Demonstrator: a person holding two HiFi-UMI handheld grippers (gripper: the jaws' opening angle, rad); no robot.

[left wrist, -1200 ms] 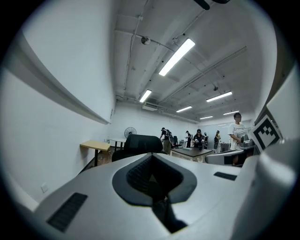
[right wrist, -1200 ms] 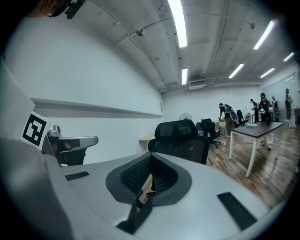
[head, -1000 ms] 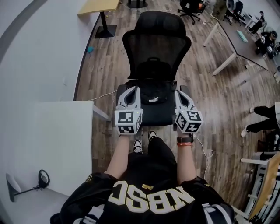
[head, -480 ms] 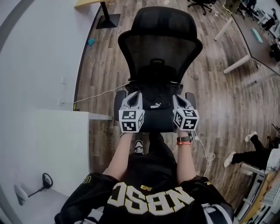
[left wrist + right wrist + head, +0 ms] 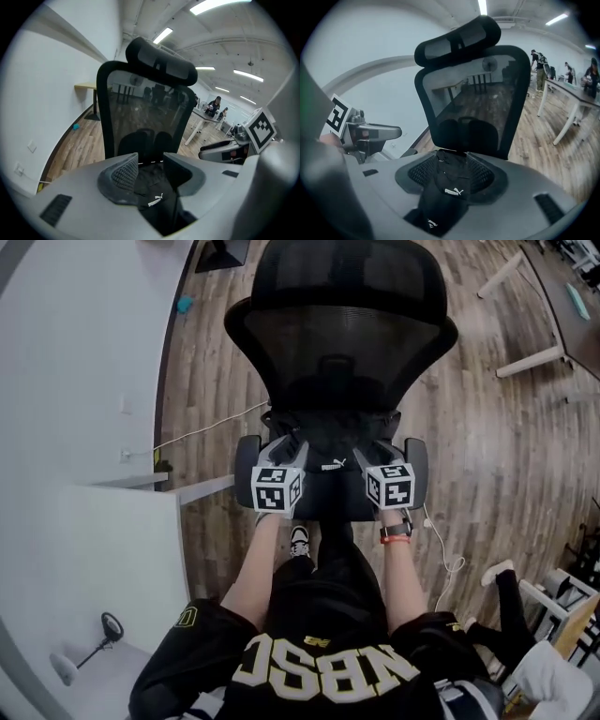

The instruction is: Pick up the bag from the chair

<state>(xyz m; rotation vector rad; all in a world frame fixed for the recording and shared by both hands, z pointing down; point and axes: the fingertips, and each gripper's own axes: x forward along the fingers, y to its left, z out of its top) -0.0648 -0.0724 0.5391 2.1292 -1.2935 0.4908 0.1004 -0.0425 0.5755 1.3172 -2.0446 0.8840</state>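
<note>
From above, your left gripper (image 5: 286, 444) and right gripper (image 5: 380, 446) are low over the seat of the chair (image 5: 342, 343), one on each side of the bag (image 5: 330, 454). The bag lies on the seat close to the backrest (image 5: 281, 352). That flanking looks meant for a two-sided lift. The chair stands just past the far right corner of the bench (image 5: 84, 559), so the bench's right edge runs near your left arm. The armrests (image 5: 247, 460) hem in both grippers from outside. A cable (image 5: 202, 435) crosses the floor from the bench's far edge toward the chair.

In the left gripper view, the fingers (image 5: 123, 171) are set moderately apart. The bag (image 5: 151, 196) shows in the gap, but nothing is pinched. The backrest rises straight ahead, so you have little room to push forward. Your right gripper (image 5: 234, 146) shows alongside, and people (image 5: 218, 107) are at a desk well behind.

In the right gripper view, the jaws are spread wide. The bag (image 5: 449, 185) runs through the gap, and I judge it loose rather than gripped. You'd need to close on a fold before lifting.
</note>
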